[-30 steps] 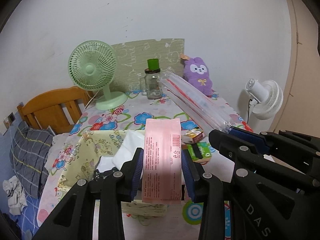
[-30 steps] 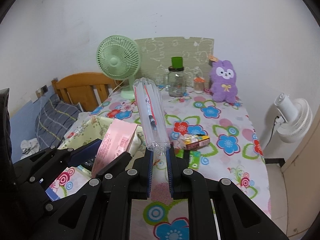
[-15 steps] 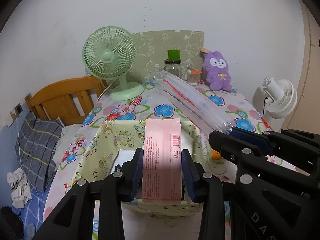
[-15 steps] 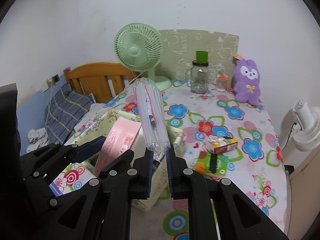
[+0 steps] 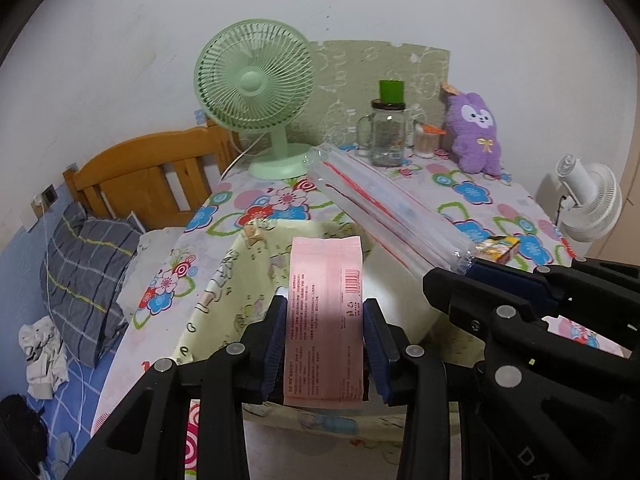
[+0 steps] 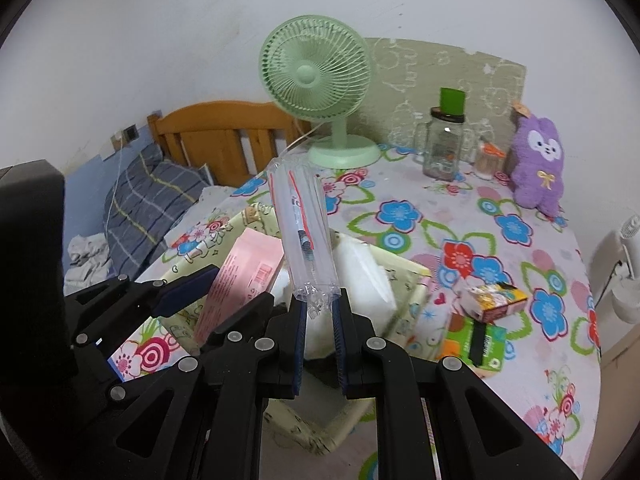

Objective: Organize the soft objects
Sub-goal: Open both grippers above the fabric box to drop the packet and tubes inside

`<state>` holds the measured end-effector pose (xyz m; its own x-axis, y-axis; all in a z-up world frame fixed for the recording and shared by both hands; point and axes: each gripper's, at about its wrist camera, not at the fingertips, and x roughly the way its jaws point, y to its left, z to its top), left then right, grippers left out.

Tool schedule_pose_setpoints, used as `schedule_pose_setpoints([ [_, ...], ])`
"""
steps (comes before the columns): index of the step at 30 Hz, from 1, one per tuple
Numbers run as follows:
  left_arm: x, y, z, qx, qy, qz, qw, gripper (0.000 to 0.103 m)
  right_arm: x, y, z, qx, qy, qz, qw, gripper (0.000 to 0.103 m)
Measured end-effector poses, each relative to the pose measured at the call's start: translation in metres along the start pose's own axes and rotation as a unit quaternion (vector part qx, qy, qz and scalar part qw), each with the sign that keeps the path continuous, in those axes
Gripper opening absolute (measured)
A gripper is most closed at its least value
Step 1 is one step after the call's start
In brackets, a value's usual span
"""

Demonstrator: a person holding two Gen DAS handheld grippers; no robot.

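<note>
My left gripper [image 5: 325, 326] is shut on a flat pink packet [image 5: 325, 280] and holds it upright over a pale yellow fabric basket [image 5: 224, 292]. The packet also shows in the right wrist view [image 6: 244, 276]. My right gripper [image 6: 319, 312] is shut on the end of a long clear plastic bag of straws [image 6: 302, 224], held above the same basket [image 6: 404, 308]. The straw bag also crosses the left wrist view [image 5: 384, 212]. A white soft pack [image 6: 360, 276] lies inside the basket.
On the floral table [image 6: 500, 240] stand a green fan [image 6: 316, 80], a glass jar with a green lid [image 6: 444, 148], a purple plush [image 6: 538, 164], a small carton [image 6: 496, 302] and a green pack [image 6: 480, 344]. A bed with a wooden headboard [image 5: 148, 172] lies left.
Both grippers moved left and forward with their loads, from beside the basket to above it. The basket now lies directly under the packet and the straw bag.
</note>
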<state>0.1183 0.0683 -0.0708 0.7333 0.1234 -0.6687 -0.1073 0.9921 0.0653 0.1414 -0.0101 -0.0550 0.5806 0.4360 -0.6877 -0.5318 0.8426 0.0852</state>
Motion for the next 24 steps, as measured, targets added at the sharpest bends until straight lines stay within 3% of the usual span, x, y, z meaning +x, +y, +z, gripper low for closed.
schedule_pose_setpoints([
  [13, 0.028, 0.02, -0.006, -0.017, 0.031, 0.009, 0.9993, 0.04, 0.036, 0.011, 0.005, -0.012, 0.039, 0.028, 0.999, 0.016],
  [18, 0.032, 0.022, -0.007, -0.018, 0.037, 0.014, 0.999, 0.063, 0.042, 0.012, 0.005, -0.015, 0.044, 0.027, 0.999, 0.017],
  [21, 0.033, 0.022, -0.006, -0.02, 0.041, 0.011, 0.9989, 0.075, 0.043, 0.012, 0.005, -0.015, 0.045, 0.024, 0.999, 0.023],
  [24, 0.035, 0.023, -0.007, -0.02, 0.045, 0.016, 0.9987, 0.075, 0.044, 0.01, 0.005, -0.014, 0.047, 0.011, 0.999, 0.036],
])
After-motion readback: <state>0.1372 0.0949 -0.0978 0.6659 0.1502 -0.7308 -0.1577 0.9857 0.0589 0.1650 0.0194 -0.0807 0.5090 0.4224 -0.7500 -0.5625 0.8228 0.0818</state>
